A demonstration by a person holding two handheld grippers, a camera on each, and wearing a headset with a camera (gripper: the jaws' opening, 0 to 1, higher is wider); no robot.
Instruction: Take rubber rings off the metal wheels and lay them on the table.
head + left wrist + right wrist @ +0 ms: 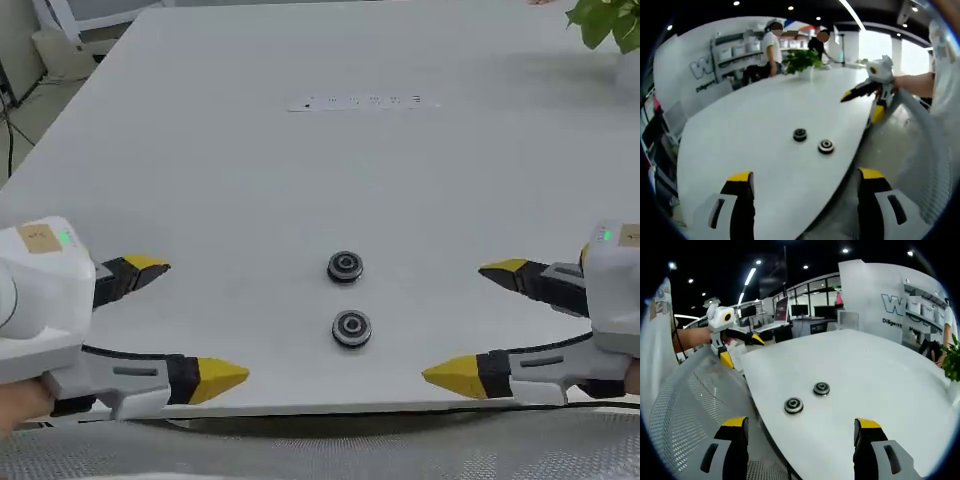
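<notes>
Two wheels point(345, 267) point(351, 328) untouched; left gripper point(205, 321), right gripper point(453, 322) gaping; left gripper view shows people point(772, 47).

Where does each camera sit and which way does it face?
Head view: headset, looking down at table, two wheels, left gripper, right gripper.
Left gripper view: on the left gripper, facing across the wheels to the right gripper; own jaws below.
Right gripper view: mirrored, facing the left gripper; own jaws below.
All share both wheels.
</notes>
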